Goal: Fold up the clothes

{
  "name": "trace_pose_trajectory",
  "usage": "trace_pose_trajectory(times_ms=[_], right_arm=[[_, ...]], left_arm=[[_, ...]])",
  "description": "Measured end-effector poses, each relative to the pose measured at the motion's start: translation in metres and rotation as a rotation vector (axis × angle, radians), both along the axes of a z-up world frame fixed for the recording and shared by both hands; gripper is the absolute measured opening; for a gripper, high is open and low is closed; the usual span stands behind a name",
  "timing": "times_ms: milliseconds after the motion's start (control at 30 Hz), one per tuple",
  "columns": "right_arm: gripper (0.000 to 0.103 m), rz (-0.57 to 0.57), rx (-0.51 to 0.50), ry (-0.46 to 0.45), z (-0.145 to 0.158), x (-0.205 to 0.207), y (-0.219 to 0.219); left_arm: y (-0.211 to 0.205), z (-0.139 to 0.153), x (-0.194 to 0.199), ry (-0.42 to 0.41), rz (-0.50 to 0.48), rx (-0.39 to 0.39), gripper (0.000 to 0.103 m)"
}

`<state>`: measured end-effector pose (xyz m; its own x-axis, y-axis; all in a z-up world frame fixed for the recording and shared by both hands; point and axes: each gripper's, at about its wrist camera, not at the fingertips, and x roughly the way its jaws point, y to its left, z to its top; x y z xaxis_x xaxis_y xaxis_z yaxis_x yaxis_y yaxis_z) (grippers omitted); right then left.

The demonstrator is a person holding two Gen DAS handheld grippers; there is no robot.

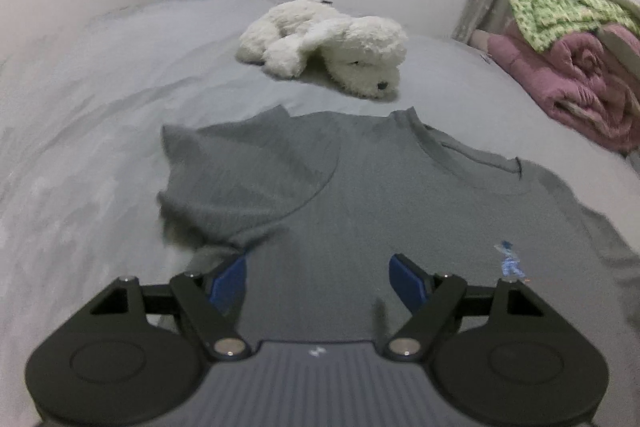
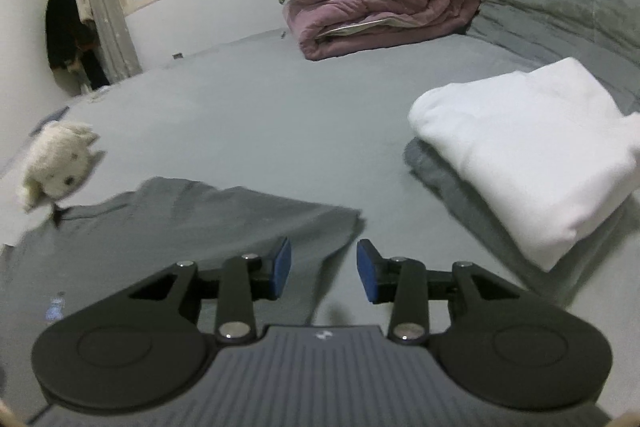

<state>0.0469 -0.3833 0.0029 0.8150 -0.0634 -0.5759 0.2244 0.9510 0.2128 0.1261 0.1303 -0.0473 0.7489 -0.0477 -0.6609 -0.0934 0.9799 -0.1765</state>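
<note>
- Left wrist view: looking along the left gripper (image 1: 316,279), blue pads spread wide apart and holding nothing, hovering low over a grey T-shirt (image 1: 380,195).
- Lying flat on the grey bedsheet (image 1: 100,99), neckline (image 1: 460,163) pointing away, small blue print (image 1: 510,261) showing near the right pad.
- Left sleeve (image 1: 240,179) already lying folded inward across the chest, its bunched corner sitting just beside the left pad.
- Resting beyond the collar: a white plush dog (image 1: 332,43); at far right, a rolled pink quilt (image 1: 576,83) carrying a green patterned cloth (image 1: 560,7).
- Right wrist view: looking along the right gripper (image 2: 324,269), jaws parted moderately and gripping nothing, straddling the shirt's outer edge near the right sleeve (image 2: 320,223).
- Sitting to the right, well apart from the shirt: a folded white garment (image 2: 532,151) stacked on a folded grey one (image 2: 460,195).
- Judging the step in hand: bringing the right sleeve inward to match the left.
- Advising for a clean fold: pinching only the sleeve hem with the right pads, lifting just enough to clear the body, carrying it straight across toward the neckline, keeping the crease parallel to the side seam.
- Advising further: pressing the left pads lightly on the already folded side, stopping the body from dragging or rucking the sheet.
</note>
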Motion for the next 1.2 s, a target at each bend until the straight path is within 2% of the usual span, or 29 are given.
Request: trace_pose_trajectory(times_ms=[100,167,267,333,433,500,567,633,767,867,900,933,967,1200], right_arm=[[0.041,0.073,0.032,-0.013,0.001,0.002,0.022],[0.041,0.138,0.046,-0.026,-0.002,0.009,0.044],[0.041,0.256,0.077,-0.036,-0.012,0.032,0.086],[0.04,0.329,0.099,-0.038,-0.02,0.05,0.113],[0.036,0.436,0.094,-0.036,-0.032,0.077,0.154],[0.034,0.493,0.062,-0.032,-0.039,0.1,0.181],[0.033,0.537,0.039,-0.026,-0.047,0.125,0.205],[0.032,0.559,0.032,-0.016,-0.054,0.155,0.223],[0.029,0.588,0.051,-0.016,-0.064,0.205,0.252],[0.024,0.6,0.055,-0.023,-0.065,0.231,0.269],[0.018,0.603,0.051,-0.018,-0.066,0.241,0.275],[0.007,0.609,0.056,-0.012,-0.067,0.251,0.281],[0.004,0.608,0.052,-0.012,-0.067,0.258,0.285],[0.004,0.538,0.019,0.0,-0.061,0.294,0.291]], left_arm=[[0.0,0.002,-0.012,-0.027,-0.001,-0.025,0.077],[-0.001,-0.001,-0.017,-0.021,0.016,-0.03,0.069],[0.003,-0.002,-0.021,0.019,0.067,-0.113,0.067],[0.004,0.002,-0.021,0.019,0.061,-0.159,0.067],[-0.001,0.01,-0.024,-0.015,0.039,-0.116,0.067],[-0.007,0.004,-0.025,-0.051,0.0,-0.101,0.067],[-0.011,-0.009,-0.024,-0.049,-0.022,-0.094,0.065],[-0.017,-0.022,-0.023,-0.026,-0.027,-0.069,0.061],[-0.027,-0.021,-0.021,-0.057,-0.07,0.024,0.061],[-0.025,-0.023,-0.016,-0.04,-0.053,0.0,0.061],[-0.023,-0.024,-0.014,-0.036,-0.045,-0.008,0.061],[-0.022,-0.023,-0.013,-0.029,-0.037,-0.019,0.061],[-0.021,-0.022,-0.011,-0.022,-0.028,-0.03,0.061],[-0.014,-0.022,-0.006,0.0,0.005,-0.096,0.063]])
